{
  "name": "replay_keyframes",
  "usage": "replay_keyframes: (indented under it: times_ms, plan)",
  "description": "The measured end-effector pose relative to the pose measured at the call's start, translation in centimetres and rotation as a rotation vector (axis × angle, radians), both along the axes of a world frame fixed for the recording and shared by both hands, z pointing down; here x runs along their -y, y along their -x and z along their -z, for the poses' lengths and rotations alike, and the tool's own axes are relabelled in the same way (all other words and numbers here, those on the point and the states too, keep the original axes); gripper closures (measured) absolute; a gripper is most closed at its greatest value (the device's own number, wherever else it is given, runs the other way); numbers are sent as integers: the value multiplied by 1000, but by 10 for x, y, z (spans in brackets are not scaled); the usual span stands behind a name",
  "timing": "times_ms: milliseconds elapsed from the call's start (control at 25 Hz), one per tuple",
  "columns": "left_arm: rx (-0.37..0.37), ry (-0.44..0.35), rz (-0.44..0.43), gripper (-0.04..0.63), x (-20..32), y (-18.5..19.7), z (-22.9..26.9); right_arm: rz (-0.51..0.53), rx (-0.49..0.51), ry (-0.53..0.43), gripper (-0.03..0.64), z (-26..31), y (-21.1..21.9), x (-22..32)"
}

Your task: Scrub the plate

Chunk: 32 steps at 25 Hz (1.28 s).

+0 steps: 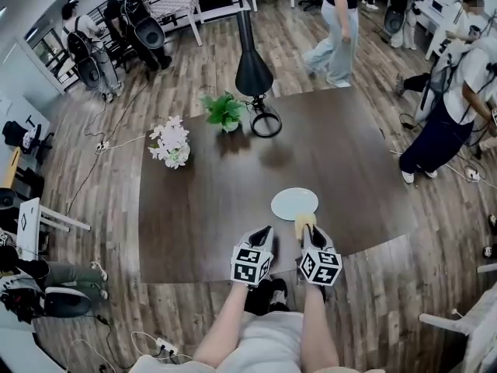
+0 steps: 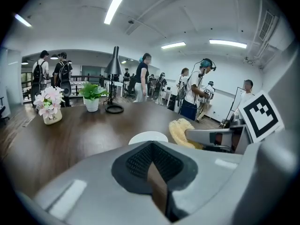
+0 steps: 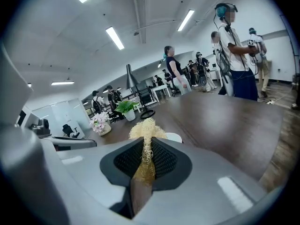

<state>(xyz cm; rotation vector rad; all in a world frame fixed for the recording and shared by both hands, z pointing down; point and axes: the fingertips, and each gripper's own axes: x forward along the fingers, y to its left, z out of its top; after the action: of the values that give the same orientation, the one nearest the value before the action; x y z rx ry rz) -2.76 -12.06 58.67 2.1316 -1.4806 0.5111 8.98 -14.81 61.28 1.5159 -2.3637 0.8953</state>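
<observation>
On the dark table (image 1: 194,216) the left gripper (image 1: 265,230) is held near the front edge, its jaws pressed together on nothing, with the white flowers (image 1: 171,143) well off at its ten o'clock. The pale plate (image 1: 294,203) lies flat at its one o'clock. Just to the right, the right gripper (image 1: 307,228) pinches a yellow fibrous scrubber (image 1: 303,221), whose tuft is at the plate's five o'clock rim, touching or just beside it, I cannot tell which

Plate (image 1: 294,203): round, pale, lying flat on dark table (image 1: 202,208), near its front edge. Scrubber (image 1: 304,221): yellow, fibrous, frayed wad, pinched between jaws of right gripper (image 1: 309,231), at plate's near rim; contact unclear
</observation>
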Motion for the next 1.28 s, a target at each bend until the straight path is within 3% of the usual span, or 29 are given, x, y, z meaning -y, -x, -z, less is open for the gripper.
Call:
replay_keyframes:
  times_ms: [760, 1080, 1280]
  plan:
    - [-52, 35, -99, 594, 72, 22, -19, -76, -110, 43, 549, -8, 13, 61]
    - [-123, 90, -136, 594, 103, 29, -50, -68, -209, 62, 549, -24, 34, 89]
    - [-150, 145, -147, 594, 109, 29, -76, -4, -274, 95, 549, -45, 53, 96]
